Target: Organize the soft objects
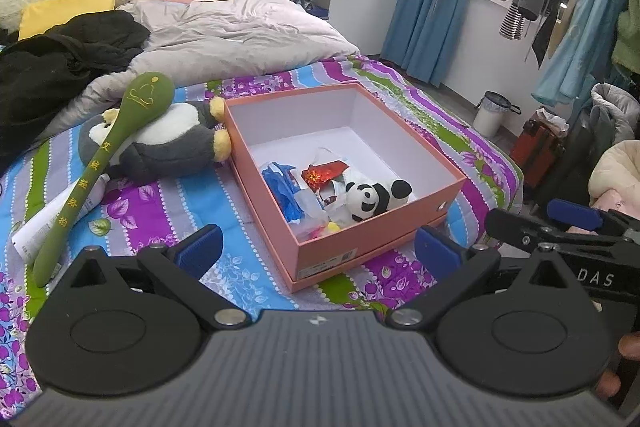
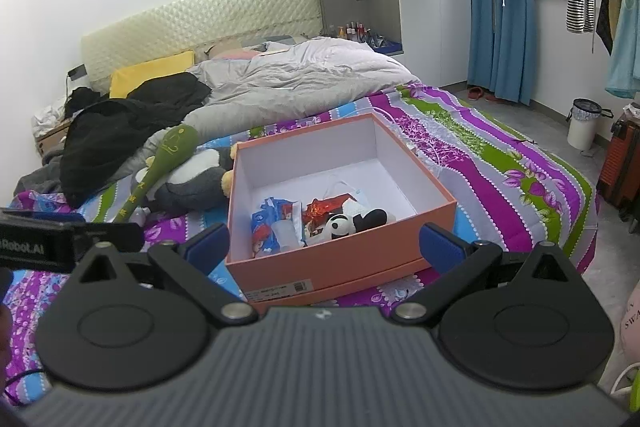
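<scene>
The left tongs (image 1: 316,249) are spread wide and hold nothing, hovering over the bed's striped floral cover (image 1: 168,211) just short of the near corner of the orange box (image 1: 360,235). The right tongs (image 2: 324,247) are likewise spread and empty, with the box's near wall between their 2 blue pads (image 2: 440,247). Inside the open box, at its near side, lie a small panda plush (image 1: 376,197), a blue wrapper (image 1: 282,187) and a red foil packet (image 1: 324,173). Outside, touching the box's left wall, a grey-and-white penguin plush (image 1: 168,143) lies on its back with a long green massage hammer (image 1: 100,155) resting across it.
</scene>
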{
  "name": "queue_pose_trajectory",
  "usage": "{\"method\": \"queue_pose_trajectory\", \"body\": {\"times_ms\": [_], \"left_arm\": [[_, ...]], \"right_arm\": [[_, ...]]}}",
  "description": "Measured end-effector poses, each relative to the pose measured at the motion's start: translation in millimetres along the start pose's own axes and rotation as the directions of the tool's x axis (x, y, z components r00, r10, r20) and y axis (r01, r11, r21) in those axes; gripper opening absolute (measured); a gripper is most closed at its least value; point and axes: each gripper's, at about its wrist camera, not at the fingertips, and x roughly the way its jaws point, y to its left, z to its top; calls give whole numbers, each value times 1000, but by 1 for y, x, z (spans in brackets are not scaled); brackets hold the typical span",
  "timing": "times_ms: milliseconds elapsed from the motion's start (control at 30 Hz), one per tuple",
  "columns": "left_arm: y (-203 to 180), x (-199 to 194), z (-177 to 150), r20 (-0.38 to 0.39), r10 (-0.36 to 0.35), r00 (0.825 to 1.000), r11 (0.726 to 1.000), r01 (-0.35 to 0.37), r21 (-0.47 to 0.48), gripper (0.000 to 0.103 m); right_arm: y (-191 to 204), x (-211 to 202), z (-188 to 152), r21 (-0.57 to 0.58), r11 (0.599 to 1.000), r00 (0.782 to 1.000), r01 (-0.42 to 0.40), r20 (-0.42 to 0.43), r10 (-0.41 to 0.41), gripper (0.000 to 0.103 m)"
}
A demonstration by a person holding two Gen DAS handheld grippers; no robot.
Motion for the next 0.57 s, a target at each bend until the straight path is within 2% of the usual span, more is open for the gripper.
{"method": "queue_pose_trajectory", "body": {"times_ms": [567], "left_arm": [[6, -3, 0, 13, -4, 1000, 1000, 5, -27, 103]], "right_arm": [[1, 2, -1, -1, 1000, 1000, -7, -4, 7, 103]]}}
